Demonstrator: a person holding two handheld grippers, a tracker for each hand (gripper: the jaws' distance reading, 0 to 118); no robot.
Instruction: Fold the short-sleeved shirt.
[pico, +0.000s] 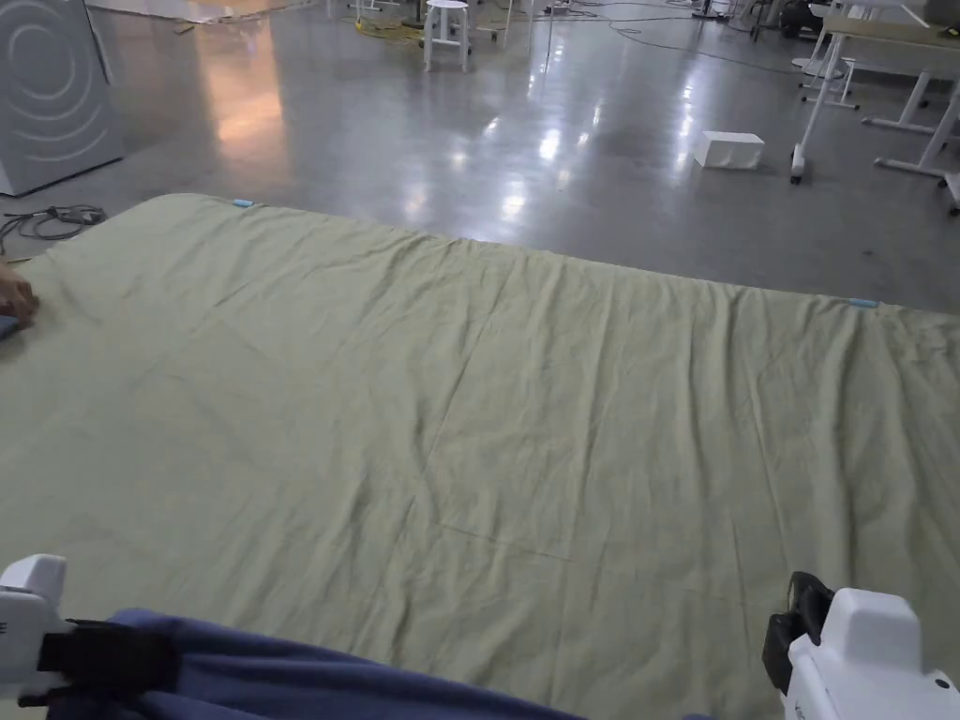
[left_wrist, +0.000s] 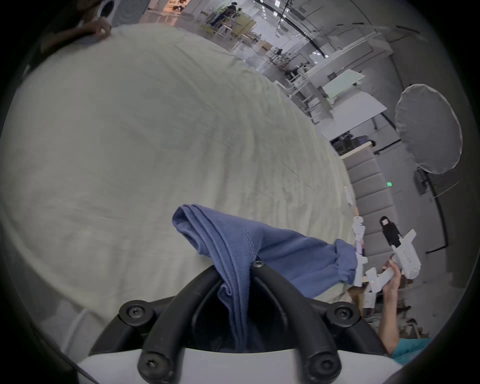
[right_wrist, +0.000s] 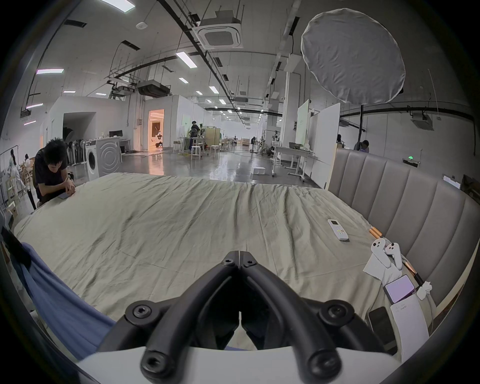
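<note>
Nearest you: your left gripper (left_wrist: 235, 275), jaws clamped on a bunched edge of the blue short-sleeved cotton shirt (left_wrist: 259, 249). The shirt hangs stretched across the bed's near edge toward your right gripper (right_wrist: 240, 262), whose jaws meet tip to tip; whether they pinch cloth cannot be told. Beyond: wrinkled pale green bedsheet (pico: 487, 394). Farther right: white remote control (right_wrist: 337, 229), grey padded headboard (right_wrist: 405, 205).

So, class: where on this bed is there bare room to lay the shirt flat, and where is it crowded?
Free: the wide middle of the green sheet, between the seated person's hands and the remote. Crowded: the strip along the headboard, with phones and papers.
</note>
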